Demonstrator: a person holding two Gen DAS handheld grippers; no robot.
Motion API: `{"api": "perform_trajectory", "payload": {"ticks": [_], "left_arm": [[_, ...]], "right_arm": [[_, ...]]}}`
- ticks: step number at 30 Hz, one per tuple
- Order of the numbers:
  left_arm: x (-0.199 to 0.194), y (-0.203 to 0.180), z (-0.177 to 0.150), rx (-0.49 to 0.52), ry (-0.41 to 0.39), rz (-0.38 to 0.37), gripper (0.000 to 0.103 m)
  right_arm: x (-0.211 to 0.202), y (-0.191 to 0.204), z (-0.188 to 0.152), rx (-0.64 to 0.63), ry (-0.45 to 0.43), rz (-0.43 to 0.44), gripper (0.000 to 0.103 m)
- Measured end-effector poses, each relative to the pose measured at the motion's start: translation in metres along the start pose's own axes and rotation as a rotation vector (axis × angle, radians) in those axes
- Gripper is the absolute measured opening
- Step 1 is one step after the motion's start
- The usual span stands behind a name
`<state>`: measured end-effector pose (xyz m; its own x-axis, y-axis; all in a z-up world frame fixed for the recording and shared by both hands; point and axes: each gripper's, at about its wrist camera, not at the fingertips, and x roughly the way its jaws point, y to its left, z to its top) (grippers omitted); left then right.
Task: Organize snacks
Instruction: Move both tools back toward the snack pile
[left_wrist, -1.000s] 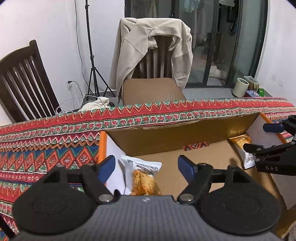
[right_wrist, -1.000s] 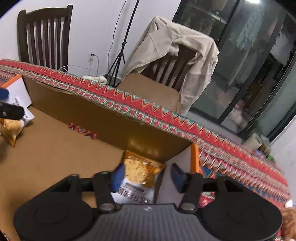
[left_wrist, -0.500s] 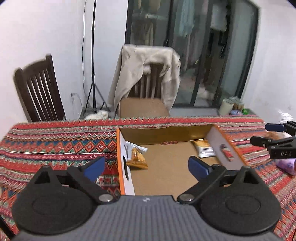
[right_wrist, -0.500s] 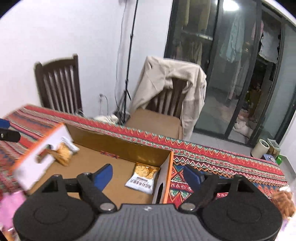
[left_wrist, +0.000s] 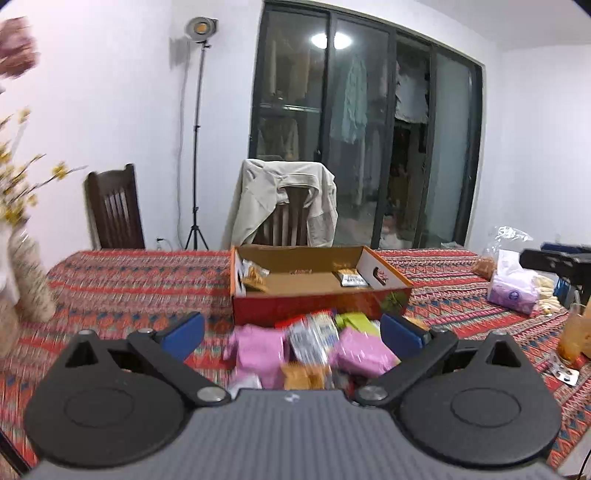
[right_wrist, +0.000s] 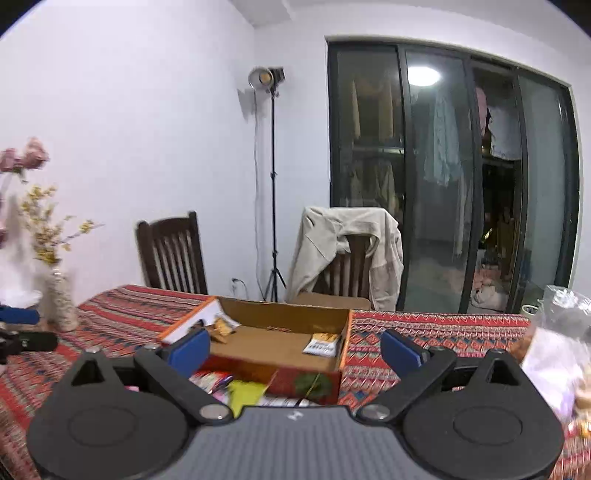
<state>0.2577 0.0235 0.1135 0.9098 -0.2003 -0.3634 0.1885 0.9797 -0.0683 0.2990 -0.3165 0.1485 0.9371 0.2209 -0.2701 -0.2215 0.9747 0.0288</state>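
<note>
Both tools, left (left_wrist: 291, 334) and right (right_wrist: 295, 349), tilt slightly downward toward the box (left_wrist: 317, 295), jaws opening wide, empty

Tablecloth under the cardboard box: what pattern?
Red tablecloth with multicoloured zigzag and diamond bands, clearest in the left wrist view.

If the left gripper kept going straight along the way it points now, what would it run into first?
Probably the loose pile of snack packets on the table, which lies between and just beyond the left gripper, whose jaws are opening with nothing between them. The cardboard box stands behind the pile. Depth is uncertain through the blur.
</note>
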Motion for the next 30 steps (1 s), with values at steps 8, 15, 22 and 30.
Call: {"api": "perform_trajectory", "payload": {"ticks": [8, 15, 22, 30], "left_arm": [[-0.063, -0.014, -0.074, -0.005, 0.025, 0.123, 0.103], [-0.071, -0.022, -0.115, 0.013, 0.107, 0.139, 0.103], [-0.071, -0.019, -0.129, 0.006, 0.120, 0.140, 0.103], [-0.062, -0.015, -0.126, 0.002, 0.134, 0.145, 0.103]], "right_arm": [[-0.088, 0.037, -0.083, 0.021, -0.027, -0.028, 0.103], [-0.108, 0.074, -0.145, 0.027, 0.026, -0.025, 0.103], [-0.118, 0.087, -0.156, 0.005, 0.039, -0.017, 0.103], [-0.112, 0.081, -0.155, 0.026, 0.052, -0.027, 0.103]]}}
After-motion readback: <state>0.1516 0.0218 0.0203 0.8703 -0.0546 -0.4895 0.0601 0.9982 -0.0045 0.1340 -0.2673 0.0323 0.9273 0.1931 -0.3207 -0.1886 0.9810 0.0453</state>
